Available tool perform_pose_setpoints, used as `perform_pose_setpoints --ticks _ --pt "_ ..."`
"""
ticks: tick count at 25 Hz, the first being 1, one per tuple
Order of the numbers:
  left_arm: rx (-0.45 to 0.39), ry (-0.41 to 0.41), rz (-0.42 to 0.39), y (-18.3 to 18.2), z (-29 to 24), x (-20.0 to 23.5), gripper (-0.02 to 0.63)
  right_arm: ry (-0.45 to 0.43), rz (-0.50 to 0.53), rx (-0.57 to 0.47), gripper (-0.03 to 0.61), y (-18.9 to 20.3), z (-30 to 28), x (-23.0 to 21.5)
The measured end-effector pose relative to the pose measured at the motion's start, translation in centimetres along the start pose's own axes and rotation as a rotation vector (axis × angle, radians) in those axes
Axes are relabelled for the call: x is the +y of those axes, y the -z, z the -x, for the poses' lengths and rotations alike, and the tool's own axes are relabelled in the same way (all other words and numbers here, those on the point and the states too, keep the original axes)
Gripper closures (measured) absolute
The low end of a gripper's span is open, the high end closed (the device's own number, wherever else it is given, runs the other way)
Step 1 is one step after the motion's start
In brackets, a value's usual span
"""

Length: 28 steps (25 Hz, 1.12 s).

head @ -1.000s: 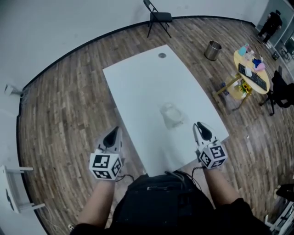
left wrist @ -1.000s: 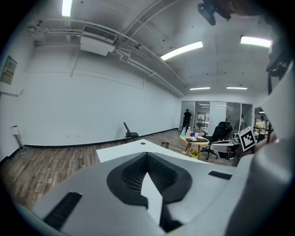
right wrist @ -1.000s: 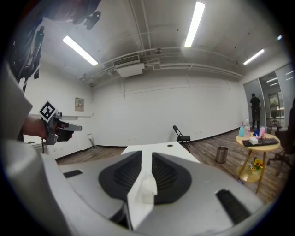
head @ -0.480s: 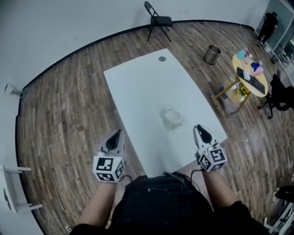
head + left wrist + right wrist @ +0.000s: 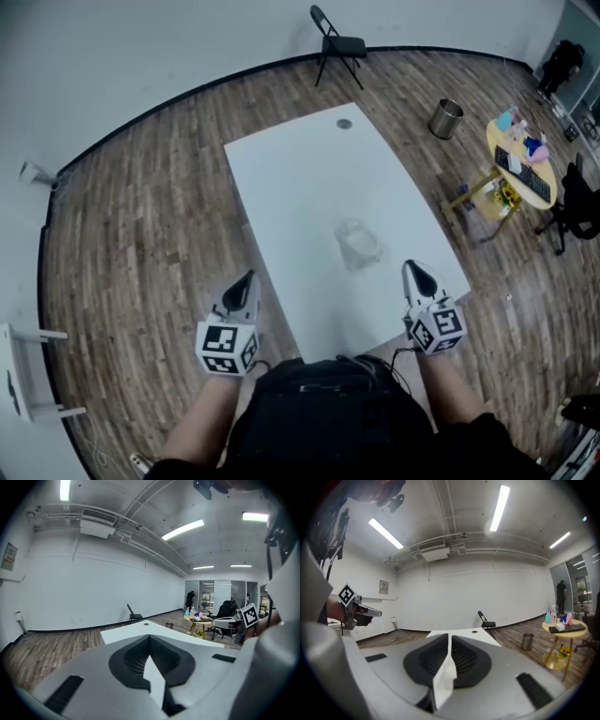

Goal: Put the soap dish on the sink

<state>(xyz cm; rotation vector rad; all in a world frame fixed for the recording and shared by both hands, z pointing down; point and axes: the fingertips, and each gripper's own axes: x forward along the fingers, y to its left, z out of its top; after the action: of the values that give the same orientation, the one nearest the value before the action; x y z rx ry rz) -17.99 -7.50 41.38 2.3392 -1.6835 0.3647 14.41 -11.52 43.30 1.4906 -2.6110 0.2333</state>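
A small clear, pale object (image 5: 358, 246), which looks like the soap dish, lies on the white table (image 5: 309, 178) toward its near right part. I cannot make out a sink. My left gripper (image 5: 246, 279) hangs over the floor just left of the table's near corner, its jaws shut and empty (image 5: 149, 638). My right gripper (image 5: 412, 269) is over the table's near right corner, a short way from the clear object. Its jaws are closing with nothing between them, and the tips meet (image 5: 449, 635). Both gripper views miss the clear object.
A folding chair (image 5: 337, 42) stands beyond the table's far end. A metal bin (image 5: 447, 119) and a round yellow table (image 5: 525, 164) with clutter are at the right, an office chair (image 5: 577, 202) beside them. A white stand (image 5: 23, 375) is at the far left.
The right gripper's fingers stood apart a second ago and have come together. Both grippers sit slightly lower in the head view; the clear object has not moved on the table.
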Motion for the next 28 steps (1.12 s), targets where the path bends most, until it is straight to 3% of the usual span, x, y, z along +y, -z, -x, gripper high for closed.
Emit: perform_pose_setpoints --ticks 11,28 --pt "0.007 -0.048 0.013 0.3 0.9 1.2 0.624 -0.109 0.029 0.013 0.574 -0.1 -2.0 1.7" --pt "0.011 -0.031 -0.007 -0.5 0.6 0.6 0.624 -0.077 -0.006 0.014 0.574 0.2 -1.3 0.2"
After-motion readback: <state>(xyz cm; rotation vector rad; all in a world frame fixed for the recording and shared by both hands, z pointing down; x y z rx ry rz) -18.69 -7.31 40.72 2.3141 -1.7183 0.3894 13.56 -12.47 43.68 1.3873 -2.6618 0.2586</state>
